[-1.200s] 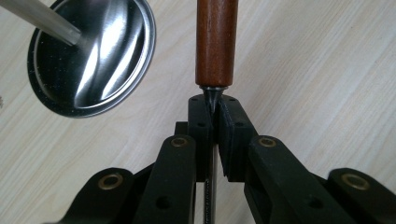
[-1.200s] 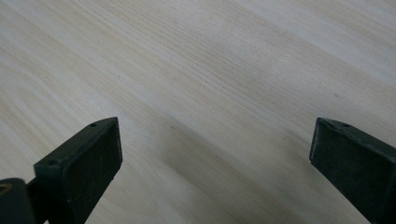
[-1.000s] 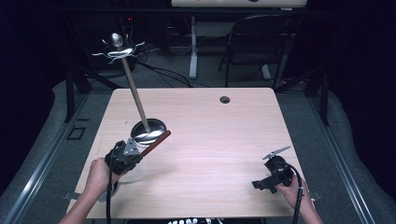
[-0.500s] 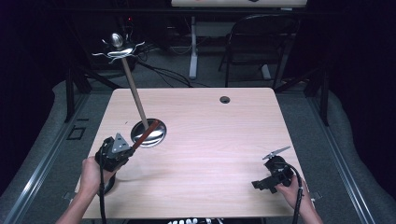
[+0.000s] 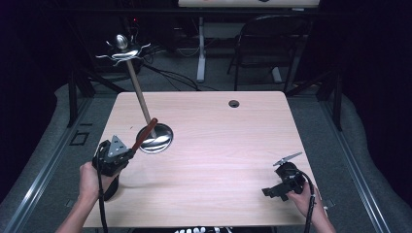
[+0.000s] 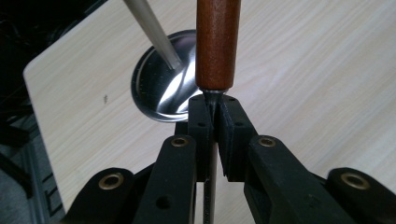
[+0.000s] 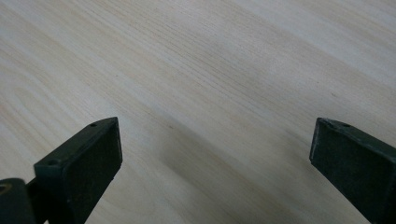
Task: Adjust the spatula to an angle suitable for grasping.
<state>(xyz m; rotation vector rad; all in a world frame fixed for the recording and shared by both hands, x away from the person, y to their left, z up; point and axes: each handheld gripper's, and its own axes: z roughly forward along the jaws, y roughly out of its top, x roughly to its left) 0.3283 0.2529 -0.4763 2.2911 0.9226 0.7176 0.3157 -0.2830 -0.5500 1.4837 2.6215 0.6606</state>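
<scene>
Pinching the metal shank of a wooden-handled tool (image 6: 215, 44), the left gripper (image 5: 127, 154) holds it by the thin end, so the reddish handle juts free toward the stand's shiny round base (image 5: 155, 138) near the desk's (image 5: 233, 160) left edge. Probably this leaves the handle ready to hang on the hooks atop the stand's pole (image 5: 140, 99). The right gripper (image 7: 212, 158) waits idle by the front right corner, jaws spread wide over bare wood.
</scene>
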